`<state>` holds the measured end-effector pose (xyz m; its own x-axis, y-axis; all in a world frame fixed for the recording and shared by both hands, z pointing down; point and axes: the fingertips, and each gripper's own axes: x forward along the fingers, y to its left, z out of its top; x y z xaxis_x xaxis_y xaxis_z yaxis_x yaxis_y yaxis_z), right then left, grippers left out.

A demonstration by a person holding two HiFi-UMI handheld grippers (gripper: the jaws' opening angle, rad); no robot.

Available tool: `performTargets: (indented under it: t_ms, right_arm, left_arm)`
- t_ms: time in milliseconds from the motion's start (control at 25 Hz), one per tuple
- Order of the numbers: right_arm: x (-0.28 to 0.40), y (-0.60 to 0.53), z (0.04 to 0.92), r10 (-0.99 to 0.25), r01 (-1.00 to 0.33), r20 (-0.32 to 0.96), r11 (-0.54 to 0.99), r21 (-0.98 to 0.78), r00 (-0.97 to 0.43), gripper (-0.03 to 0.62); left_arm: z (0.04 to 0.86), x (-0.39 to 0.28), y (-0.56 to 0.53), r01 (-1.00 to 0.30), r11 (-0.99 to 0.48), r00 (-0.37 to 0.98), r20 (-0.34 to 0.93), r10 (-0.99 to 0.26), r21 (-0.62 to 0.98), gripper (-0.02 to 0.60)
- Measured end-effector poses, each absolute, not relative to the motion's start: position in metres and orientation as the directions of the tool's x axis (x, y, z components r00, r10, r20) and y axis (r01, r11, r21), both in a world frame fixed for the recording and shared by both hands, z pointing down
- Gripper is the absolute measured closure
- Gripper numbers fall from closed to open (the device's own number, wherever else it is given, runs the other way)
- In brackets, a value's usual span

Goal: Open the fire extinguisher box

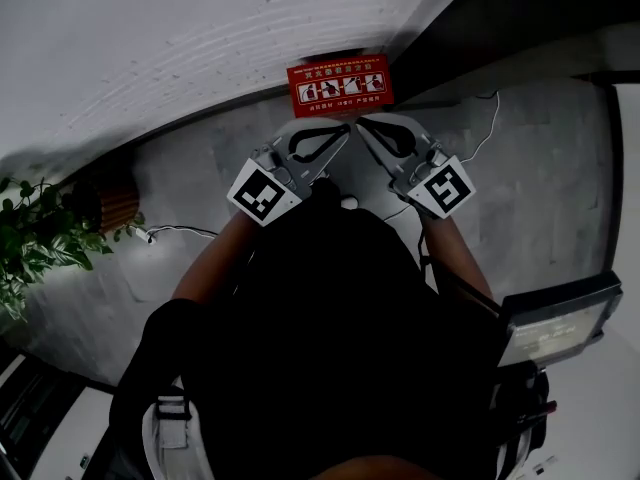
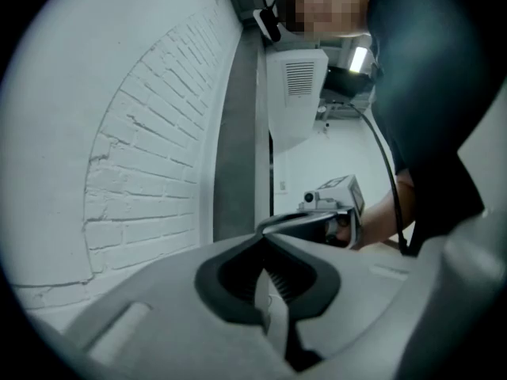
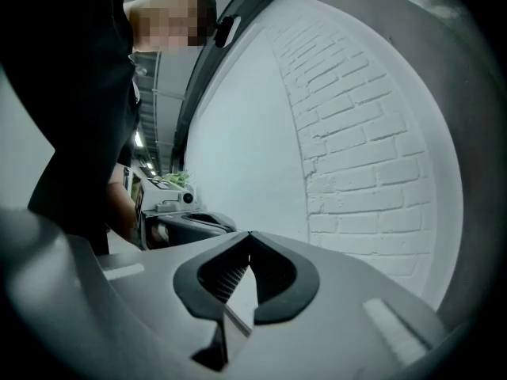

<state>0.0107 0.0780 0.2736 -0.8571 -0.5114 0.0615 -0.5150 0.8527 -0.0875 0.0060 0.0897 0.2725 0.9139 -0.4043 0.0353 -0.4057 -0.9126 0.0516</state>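
Observation:
The red fire extinguisher box (image 1: 340,85) stands on the grey floor against the white brick wall, its lid down and printed with white pictures. My left gripper (image 1: 345,128) and right gripper (image 1: 361,123) are held side by side just short of the box, tips nearly touching each other. Both are shut with nothing between the jaws. In the left gripper view the left gripper (image 2: 262,237) points along the wall, with the right gripper (image 2: 333,210) beyond it. In the right gripper view the right gripper (image 3: 249,234) faces the wall, with the left gripper (image 3: 181,217) beside it. Neither touches the box.
A green potted plant (image 1: 35,238) stands at the left. A thin cable (image 1: 180,231) lies on the floor. A grey device with a screen (image 1: 555,318) sits at the right. The brick wall (image 1: 150,38) runs behind the box.

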Motion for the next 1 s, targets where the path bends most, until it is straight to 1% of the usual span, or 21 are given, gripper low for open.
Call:
performTargets:
  t_ms: [200, 480, 720, 880, 1000]
  right_arm:
    - [0.002, 0.043, 0.268, -0.529, -0.535, 0.081, 0.839, -0.095, -0.845, 0.586]
    - [-0.008, -0.003, 0.288, -0.49, -0.506, 0.161, 0.859, -0.075, -0.857, 0.586]
    - [-0.005, -0.002, 0.286, -0.461, -0.473, 0.141, 0.878, -0.071, -0.876, 0.586]
    - [0.0, -0.009, 0.289, -0.409, -0.42, 0.13, 0.904, -0.077, -0.903, 0.586]
    - [0.012, -0.023, 0.293, -0.364, -0.376, 0.12, 0.922, -0.092, -0.924, 0.586]
  left_arm:
    - [0.272, -0.012, 0.057, -0.431, -0.897, 0.902, 0.013, -0.431, 0.098, 0.58]
    - [0.29, -0.03, 0.003, -0.506, -0.851, 0.861, 0.02, -0.509, 0.139, 0.58]
    - [0.293, -0.03, 0.01, -0.567, -0.813, 0.821, 0.022, -0.57, 0.133, 0.58]
    - [0.296, -0.022, 0.001, -0.613, -0.778, 0.787, 0.021, -0.616, 0.139, 0.58]
    - [0.304, -0.007, -0.011, -0.634, -0.759, 0.771, 0.049, -0.634, 0.15, 0.58]
